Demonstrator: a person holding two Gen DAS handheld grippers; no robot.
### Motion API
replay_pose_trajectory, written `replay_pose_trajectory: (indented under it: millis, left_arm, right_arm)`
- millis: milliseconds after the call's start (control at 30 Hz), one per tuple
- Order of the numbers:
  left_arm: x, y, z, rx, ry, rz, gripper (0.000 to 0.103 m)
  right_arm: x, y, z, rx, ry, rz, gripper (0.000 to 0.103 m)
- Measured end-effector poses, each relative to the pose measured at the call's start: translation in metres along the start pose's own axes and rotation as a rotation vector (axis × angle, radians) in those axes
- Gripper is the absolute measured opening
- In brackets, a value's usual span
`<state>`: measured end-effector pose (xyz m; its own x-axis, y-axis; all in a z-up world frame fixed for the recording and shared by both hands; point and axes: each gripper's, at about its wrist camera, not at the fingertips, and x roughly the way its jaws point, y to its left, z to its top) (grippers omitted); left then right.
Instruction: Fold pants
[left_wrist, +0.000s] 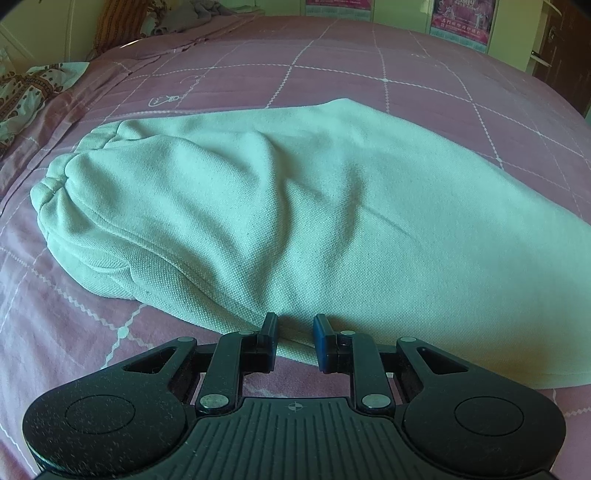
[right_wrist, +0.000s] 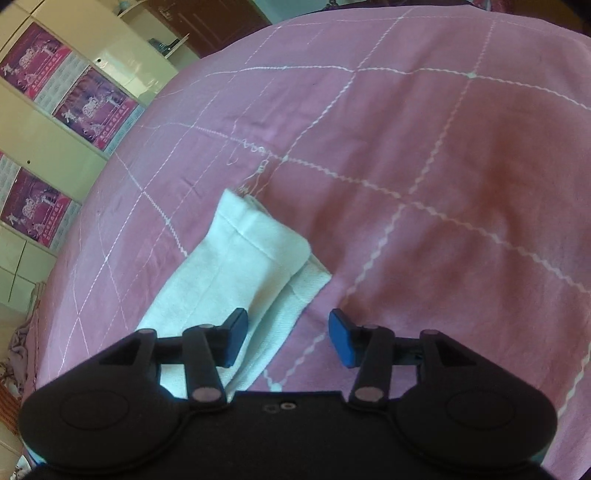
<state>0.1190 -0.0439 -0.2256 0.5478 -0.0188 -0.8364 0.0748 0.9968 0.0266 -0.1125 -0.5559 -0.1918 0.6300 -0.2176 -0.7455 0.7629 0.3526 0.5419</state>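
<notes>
Pale mint-white pants (left_wrist: 280, 206) lie flat on the pink bed, folded lengthwise, with the gathered waistband at the left. My left gripper (left_wrist: 295, 328) is open, its blue-padded fingers at the near edge of the pants, the edge lying between them. In the right wrist view the leg ends of the pants (right_wrist: 243, 258) lie stacked, hems pointing away. My right gripper (right_wrist: 288, 332) is open and hovers over them; its left finger is above the cloth, its right finger above bare bedsheet.
The bed has a pink sheet with a white grid pattern (left_wrist: 369, 74). A patterned pillow or blanket (left_wrist: 26, 96) lies at the far left. Cream cupboards with purple posters (right_wrist: 55, 92) stand beyond the bed edge.
</notes>
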Motion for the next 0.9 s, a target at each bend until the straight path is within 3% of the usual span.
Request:
replay_pose_trajectory:
  millis: [100, 167, 200, 267, 367, 433, 467, 567, 667, 700, 800, 900]
  left_arm:
    - [0.000, 0.000, 0.000, 0.000, 0.002, 0.000, 0.021]
    - [0.000, -0.001, 0.001, 0.001, 0.004, 0.002, 0.021]
    - [0.000, -0.001, 0.001, 0.002, 0.005, 0.003, 0.021]
    - [0.000, -0.001, 0.002, 0.001, 0.008, 0.005, 0.021]
    - [-0.001, -0.002, 0.002, 0.005, 0.009, 0.009, 0.022]
    - [-0.001, -0.003, 0.003, 0.005, 0.009, 0.011, 0.022]
    - [-0.001, -0.003, 0.003, 0.006, 0.010, 0.012, 0.022]
    - [-0.001, -0.005, 0.002, 0.020, 0.010, 0.017, 0.023]
    - [0.000, -0.004, 0.003, 0.024, 0.010, 0.023, 0.026]
    - [0.000, -0.005, 0.003, 0.022, 0.012, 0.023, 0.026]
    - [0.000, -0.003, 0.003, 0.015, 0.011, 0.020, 0.026]
    - [0.000, -0.004, 0.002, 0.024, 0.003, 0.021, 0.027]
  right_arm:
    - [0.014, -0.002, 0.005, 0.040, -0.011, 0.022, 0.048]
    - [0.024, 0.004, 0.009, 0.026, -0.017, 0.037, 0.032]
    - [0.028, 0.008, 0.011, 0.010, -0.007, 0.039, 0.009]
    - [0.022, 0.022, 0.017, 0.010, -0.024, 0.084, 0.009]
    - [-0.026, 0.069, 0.025, -0.164, -0.184, 0.195, 0.007]
    - [-0.040, 0.079, 0.024, -0.249, -0.265, 0.153, 0.007]
    - [-0.029, 0.073, 0.023, -0.268, -0.249, 0.081, 0.007]
    - [0.024, 0.029, 0.016, -0.162, -0.075, -0.103, 0.007]
    - [0.030, 0.017, 0.013, -0.133, -0.063, -0.088, 0.012]
    - [0.025, 0.021, 0.016, -0.142, -0.063, -0.095, 0.024]
    - [0.004, 0.019, 0.021, -0.102, -0.082, -0.048, 0.035]
    - [-0.003, 0.012, 0.019, -0.104, -0.050, -0.016, 0.032]
